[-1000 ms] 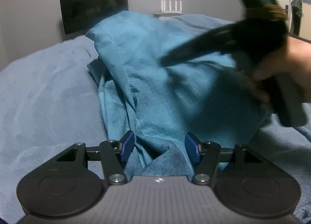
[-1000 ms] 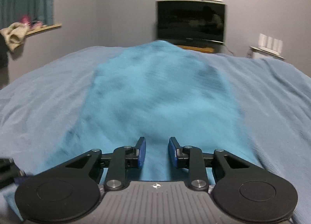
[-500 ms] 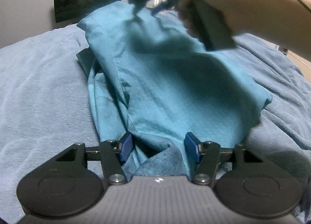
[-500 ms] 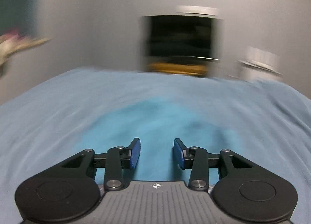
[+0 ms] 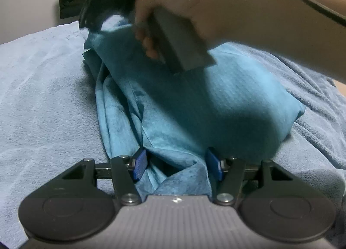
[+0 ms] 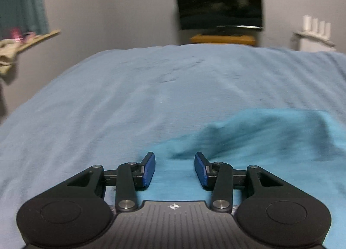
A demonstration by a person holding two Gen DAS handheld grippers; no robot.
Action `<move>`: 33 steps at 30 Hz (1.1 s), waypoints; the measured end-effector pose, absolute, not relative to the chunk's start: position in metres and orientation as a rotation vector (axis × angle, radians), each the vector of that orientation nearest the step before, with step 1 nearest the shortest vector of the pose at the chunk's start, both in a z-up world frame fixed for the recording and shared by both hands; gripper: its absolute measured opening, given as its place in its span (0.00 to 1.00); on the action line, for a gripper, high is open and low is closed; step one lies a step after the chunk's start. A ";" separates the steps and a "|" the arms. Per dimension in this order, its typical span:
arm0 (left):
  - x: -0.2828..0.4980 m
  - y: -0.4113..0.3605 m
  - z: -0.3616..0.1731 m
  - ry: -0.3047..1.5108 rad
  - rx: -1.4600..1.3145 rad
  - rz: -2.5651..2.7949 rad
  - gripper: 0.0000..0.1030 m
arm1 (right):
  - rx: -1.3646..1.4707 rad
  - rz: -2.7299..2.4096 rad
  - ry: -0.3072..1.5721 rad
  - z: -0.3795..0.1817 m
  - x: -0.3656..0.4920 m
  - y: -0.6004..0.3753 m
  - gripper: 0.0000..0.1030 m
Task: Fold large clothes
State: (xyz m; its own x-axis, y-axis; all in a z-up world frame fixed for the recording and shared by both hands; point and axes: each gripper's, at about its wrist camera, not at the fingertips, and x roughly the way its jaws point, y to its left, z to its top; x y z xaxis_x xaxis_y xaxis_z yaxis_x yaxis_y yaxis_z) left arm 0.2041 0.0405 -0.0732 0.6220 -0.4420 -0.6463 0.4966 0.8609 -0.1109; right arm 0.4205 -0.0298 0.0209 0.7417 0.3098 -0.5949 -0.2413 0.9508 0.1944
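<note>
A large teal garment (image 5: 216, 102) lies partly folded on the bed's blue blanket (image 5: 43, 97). My left gripper (image 5: 176, 163) sits low at the garment's near edge. Its jaws stand apart with a loose fold of cloth between the blue pads, not pinched. In the left wrist view a hand (image 5: 173, 11) carries my right gripper above the garment's far end, blurred. My right gripper (image 6: 174, 169) hovers open over the teal cloth (image 6: 259, 151), which fills the lower right of that view. Its jaws are wider than before and nothing is caught between them.
Bare blanket (image 6: 129, 97) stretches to the left and ahead of the right gripper. Beyond the bed stand a dark screen (image 6: 219, 4) on a wooden stand, a small shelf with white items (image 6: 315, 30) and a window ledge with clutter (image 6: 21, 39) at the left.
The right gripper swept from over the garment's middle to its far left end and its jaws widened. The left gripper stayed at the near edge, unchanged.
</note>
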 end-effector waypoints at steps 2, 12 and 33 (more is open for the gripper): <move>0.205 0.041 -0.073 0.718 0.081 -0.541 0.56 | 0.116 0.302 0.615 0.031 0.412 -0.035 0.40; 0.195 0.039 -0.068 0.721 0.091 -0.529 0.56 | 0.091 0.272 0.579 0.022 0.336 -0.077 0.44; 0.181 0.033 -0.047 0.506 0.101 -0.500 0.56 | 0.029 0.010 0.570 0.015 0.479 -0.100 0.45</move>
